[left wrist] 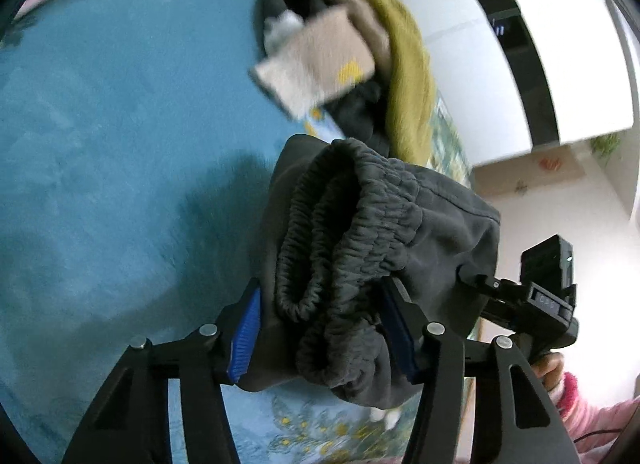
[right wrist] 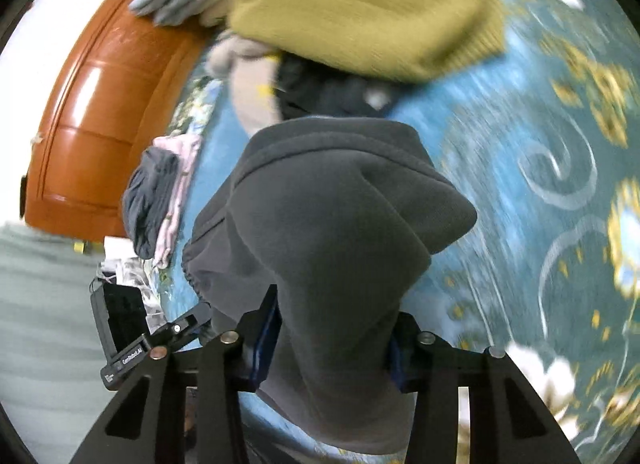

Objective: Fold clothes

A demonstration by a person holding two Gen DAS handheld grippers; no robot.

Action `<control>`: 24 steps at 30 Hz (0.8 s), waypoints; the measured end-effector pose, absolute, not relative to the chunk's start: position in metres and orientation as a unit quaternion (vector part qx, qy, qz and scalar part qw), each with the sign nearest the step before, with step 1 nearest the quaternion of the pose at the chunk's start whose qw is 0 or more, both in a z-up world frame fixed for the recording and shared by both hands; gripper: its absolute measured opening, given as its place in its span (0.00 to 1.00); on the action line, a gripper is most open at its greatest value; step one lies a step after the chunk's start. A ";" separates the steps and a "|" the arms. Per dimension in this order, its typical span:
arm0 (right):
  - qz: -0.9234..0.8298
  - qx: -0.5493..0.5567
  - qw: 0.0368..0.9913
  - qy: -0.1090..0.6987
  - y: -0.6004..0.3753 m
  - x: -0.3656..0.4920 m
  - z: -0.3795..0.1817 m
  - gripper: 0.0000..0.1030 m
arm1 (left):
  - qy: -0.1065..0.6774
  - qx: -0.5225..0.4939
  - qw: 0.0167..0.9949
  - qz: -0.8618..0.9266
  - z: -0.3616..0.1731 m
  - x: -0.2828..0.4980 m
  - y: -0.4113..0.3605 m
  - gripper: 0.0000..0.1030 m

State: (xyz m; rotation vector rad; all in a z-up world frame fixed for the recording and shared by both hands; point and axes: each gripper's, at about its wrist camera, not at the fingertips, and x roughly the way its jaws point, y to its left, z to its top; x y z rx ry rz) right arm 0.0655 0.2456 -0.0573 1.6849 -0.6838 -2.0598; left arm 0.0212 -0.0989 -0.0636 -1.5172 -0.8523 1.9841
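A dark grey pair of trousers [left wrist: 360,216] with a gathered elastic waistband hangs bunched over the teal bed cover [left wrist: 100,124]. My left gripper [left wrist: 320,292] is shut on the waistband, blue pads pressing it from both sides. In the right wrist view the same grey cloth [right wrist: 332,204] rises in a thick fold out of my right gripper [right wrist: 338,304], which is shut on it. The right gripper's body [left wrist: 548,296] shows at the right edge of the left wrist view, held by a hand in a pink fuzzy sleeve [left wrist: 568,388].
A pile of clothes lies beyond: an olive knit sweater [right wrist: 360,4], a beige garment [left wrist: 320,60] and dark items under them. A small stack of pink and grey clothes [right wrist: 160,200] sits near the bed's edge. An orange-brown wooden panel [right wrist: 100,104] stands behind. The flowered teal bedspread [right wrist: 540,184] stretches right.
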 end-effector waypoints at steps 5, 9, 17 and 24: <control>-0.741 0.588 0.258 -0.196 0.184 0.023 -0.025 0.46 | -0.354 -0.506 0.211 0.758 -0.036 0.021 -0.156 0.56; -0.733 0.582 0.318 -0.153 0.117 -0.017 0.002 0.46 | -0.380 -0.466 0.172 0.780 -0.014 0.018 -0.212 0.56; -0.694 0.557 0.456 -0.030 -0.073 -0.097 0.068 0.46 | -0.427 -0.382 0.096 0.814 0.032 -0.002 -0.332 0.56; -0.660 0.560 0.500 0.008 -0.220 -0.155 0.084 0.46 | -0.432 -0.356 0.042 0.828 0.048 -0.034 -0.408 0.56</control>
